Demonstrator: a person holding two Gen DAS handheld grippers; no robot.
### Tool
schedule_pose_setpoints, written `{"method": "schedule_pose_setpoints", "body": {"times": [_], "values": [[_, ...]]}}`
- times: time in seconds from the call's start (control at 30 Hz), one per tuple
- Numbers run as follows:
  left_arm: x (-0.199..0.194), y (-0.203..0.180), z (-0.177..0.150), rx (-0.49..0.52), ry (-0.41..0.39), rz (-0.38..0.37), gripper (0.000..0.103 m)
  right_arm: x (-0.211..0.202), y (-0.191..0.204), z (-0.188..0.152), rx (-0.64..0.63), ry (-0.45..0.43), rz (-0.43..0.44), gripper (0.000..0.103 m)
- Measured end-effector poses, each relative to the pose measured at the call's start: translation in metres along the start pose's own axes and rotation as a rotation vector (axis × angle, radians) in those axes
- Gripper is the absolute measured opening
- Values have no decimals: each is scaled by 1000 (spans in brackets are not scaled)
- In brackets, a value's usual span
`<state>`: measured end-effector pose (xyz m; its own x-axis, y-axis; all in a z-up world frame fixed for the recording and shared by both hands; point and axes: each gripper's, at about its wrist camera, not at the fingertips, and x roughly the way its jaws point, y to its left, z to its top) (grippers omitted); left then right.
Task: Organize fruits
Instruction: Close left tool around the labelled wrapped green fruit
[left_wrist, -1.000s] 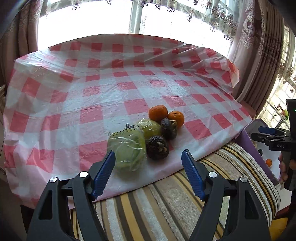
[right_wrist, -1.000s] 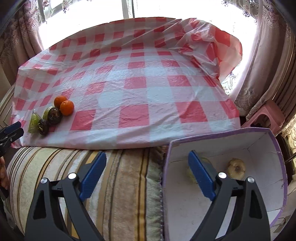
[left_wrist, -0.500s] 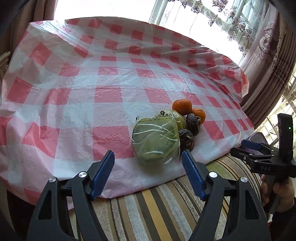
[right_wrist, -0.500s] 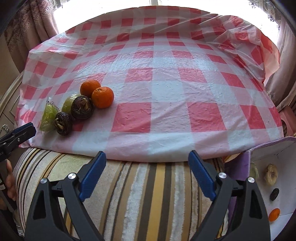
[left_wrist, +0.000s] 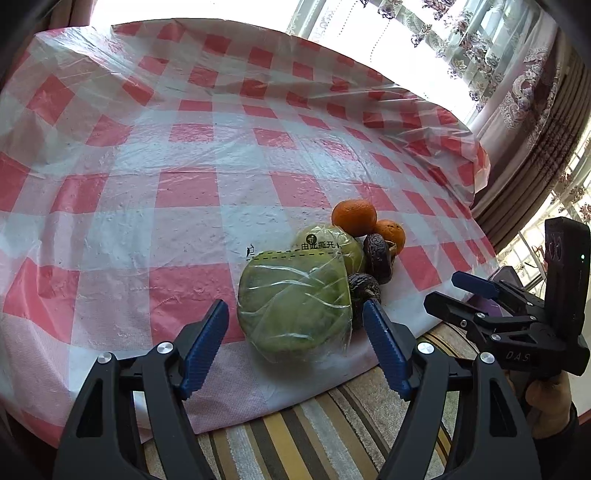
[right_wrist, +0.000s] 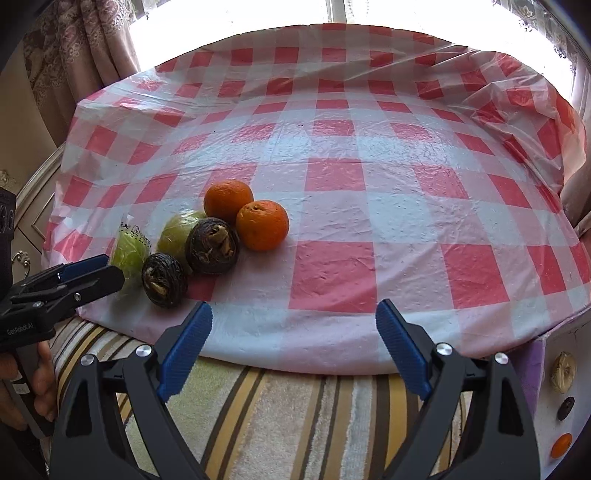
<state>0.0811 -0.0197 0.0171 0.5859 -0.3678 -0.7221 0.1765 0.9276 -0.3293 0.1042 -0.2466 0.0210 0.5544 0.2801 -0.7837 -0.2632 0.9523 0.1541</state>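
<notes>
A cluster of fruit lies near the front edge of the red-checked cloth (left_wrist: 184, 192): a green fruit in a clear wrapper (left_wrist: 295, 306), a second green fruit (left_wrist: 332, 243), two dark wrinkled fruits (left_wrist: 378, 256) (right_wrist: 164, 275) and two oranges (left_wrist: 354, 216) (right_wrist: 262, 225). My left gripper (left_wrist: 295, 328) is open and empty, its fingers on either side of the wrapped green fruit, just short of it. My right gripper (right_wrist: 293, 332) is open and empty, just off the cloth's front edge, right of the cluster.
A striped cushion (right_wrist: 277, 417) runs along the front under the cloth. A purple-rimmed box (right_wrist: 565, 406) at the right holds several small fruits. Curtains and a bright window stand behind the table.
Both grippers have moved toward the fruit cluster. The left gripper now brackets the wrapped green fruit. The right gripper has swung left, away from the box. Both stay open.
</notes>
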Motion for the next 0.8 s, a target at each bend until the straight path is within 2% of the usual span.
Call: {"method": "schedule_pose_setpoints", "body": {"times": [0.1,0.27,0.33,0.53,0.7,0.8], "values": [[4,-3,2,10,0,-2,72,4,-1,9,30,-26,14,90],[9,-2,2,6,2,3,61,15,-7,23,73,-36,8,90],[9,-2,2,9,0,4,60,18,-7,25,76,-30,4,90],[7,-4,-3,23,-24,21,59,12,16,23,-34,-59,13,89],[-6,2,-9,-12,-95,37,59,10,35,18,-88,-29,77,72],[-14,10,-11,-60,-137,51,59,10,53,13,-149,-20,65,69]]}}
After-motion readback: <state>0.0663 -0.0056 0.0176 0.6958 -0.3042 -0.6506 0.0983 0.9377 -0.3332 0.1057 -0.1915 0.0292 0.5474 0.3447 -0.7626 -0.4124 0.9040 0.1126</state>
